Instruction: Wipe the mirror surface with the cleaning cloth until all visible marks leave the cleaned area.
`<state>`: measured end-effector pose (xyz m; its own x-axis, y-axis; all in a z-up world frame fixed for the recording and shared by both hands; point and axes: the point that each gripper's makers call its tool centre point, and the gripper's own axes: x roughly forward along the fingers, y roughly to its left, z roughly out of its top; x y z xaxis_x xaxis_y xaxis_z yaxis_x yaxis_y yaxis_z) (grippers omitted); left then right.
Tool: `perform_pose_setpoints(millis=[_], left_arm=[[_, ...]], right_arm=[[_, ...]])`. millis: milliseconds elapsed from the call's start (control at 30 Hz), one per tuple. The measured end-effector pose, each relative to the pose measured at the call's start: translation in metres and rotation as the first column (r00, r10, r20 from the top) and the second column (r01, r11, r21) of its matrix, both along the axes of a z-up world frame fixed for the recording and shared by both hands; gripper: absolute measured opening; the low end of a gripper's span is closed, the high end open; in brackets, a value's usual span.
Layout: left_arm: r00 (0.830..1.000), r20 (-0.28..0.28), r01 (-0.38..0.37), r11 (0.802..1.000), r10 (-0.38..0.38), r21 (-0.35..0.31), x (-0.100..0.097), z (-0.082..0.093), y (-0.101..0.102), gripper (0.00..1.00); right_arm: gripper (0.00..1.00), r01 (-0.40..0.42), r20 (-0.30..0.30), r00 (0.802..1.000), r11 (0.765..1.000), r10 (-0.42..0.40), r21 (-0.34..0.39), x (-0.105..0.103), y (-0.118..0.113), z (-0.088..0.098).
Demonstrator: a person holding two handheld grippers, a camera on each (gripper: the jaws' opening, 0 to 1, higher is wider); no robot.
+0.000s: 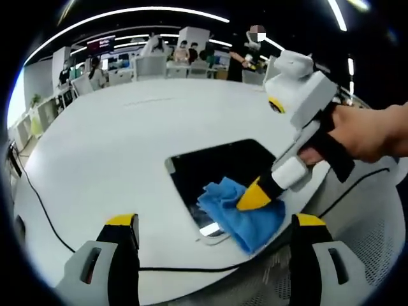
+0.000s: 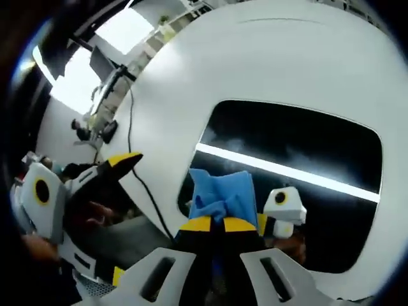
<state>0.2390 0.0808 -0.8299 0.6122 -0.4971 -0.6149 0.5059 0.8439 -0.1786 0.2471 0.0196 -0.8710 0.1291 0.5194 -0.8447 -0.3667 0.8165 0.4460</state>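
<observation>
Mirror (image 1: 223, 162) flat on white counter (image 1: 108, 153); right gripper (image 2: 220, 223) clamped on blue cloth (image 1: 245, 217) at mirror's near corner. Left gripper (image 1: 213, 233) wide apart, empty. Wiping underway; faint haze remains.

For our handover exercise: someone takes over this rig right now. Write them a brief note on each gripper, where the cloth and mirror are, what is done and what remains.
Right gripper: shut on the blue cloth, pressing it on the mirror near one end.
Left gripper: open, holding nothing, hovering off the table edge facing the mirror.
Mirror: lies flat on the white table; a black cable runs beside it.
Done: cloth gripped and on the glass.
Left: faint hazy smudges show on the glass beyond the cloth, so wipe across the rest, then check for marks.
</observation>
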Motion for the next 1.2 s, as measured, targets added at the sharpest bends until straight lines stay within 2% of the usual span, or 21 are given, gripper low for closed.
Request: perform_pose_setpoints(millis=[100, 300, 400, 667, 800, 967, 1033, 1100, 1167, 1200], left_arm=[[1.000, 0.003, -0.008, 1.000, 0.008, -0.006, 0.000, 0.002, 0.001, 0.99], [1.000, 0.011, -0.012, 1.000, 0.012, -0.008, 0.001, 0.003, 0.001, 0.99], [1.000, 0.017, -0.013, 1.000, 0.014, -0.009, 0.002, 0.003, 0.001, 0.99], [1.000, 0.012, -0.010, 1.000, 0.010, -0.010, 0.001, 0.003, 0.000, 0.99], [1.000, 0.012, -0.010, 1.000, 0.010, -0.009, 0.001, 0.003, 0.000, 0.99], [1.000, 0.022, -0.010, 1.000, 0.010, -0.005, 0.003, 0.003, 0.001, 0.99], [1.000, 0.027, -0.009, 1.000, 0.009, -0.007, 0.004, 0.003, 0.001, 0.99], [0.999, 0.034, -0.005, 1.000, 0.005, -0.010, 0.004, 0.005, 0.000, 0.99], [0.999, 0.037, -0.003, 1.000, 0.004, -0.005, 0.005, 0.004, 0.000, 0.99], [0.999, 0.035, -0.004, 1.000, 0.004, -0.007, 0.004, 0.005, 0.000, 0.99]], right_arm=[[0.00, 0.014, 0.003, 1.000, 1.000, -0.014, -0.010, 0.006, -0.015, -0.002], [0.00, 0.070, -0.030, 0.997, 0.997, -0.069, 0.029, 0.009, -0.038, -0.002], [0.00, 0.075, -0.031, 0.997, 0.997, -0.074, 0.024, 0.009, -0.046, -0.002], [0.00, 0.054, -0.011, 0.998, 0.999, -0.054, 0.004, 0.007, -0.044, -0.001], [0.00, 0.066, -0.025, 0.997, 0.998, -0.066, -0.004, 0.008, -0.043, -0.001], [0.00, 0.057, -0.005, 0.998, 0.998, -0.057, -0.023, 0.029, -0.040, -0.003], [0.00, 0.061, 0.001, 0.998, 0.998, -0.061, -0.025, 0.042, -0.038, -0.003], [0.00, 0.069, -0.018, 0.997, 0.997, -0.069, -0.027, 0.056, -0.036, -0.004], [0.00, 0.063, 0.023, 0.998, 0.997, -0.062, -0.050, 0.075, -0.037, -0.004], [0.00, 0.067, 0.013, 0.998, 0.996, -0.067, -0.051, 0.080, -0.036, -0.004]])
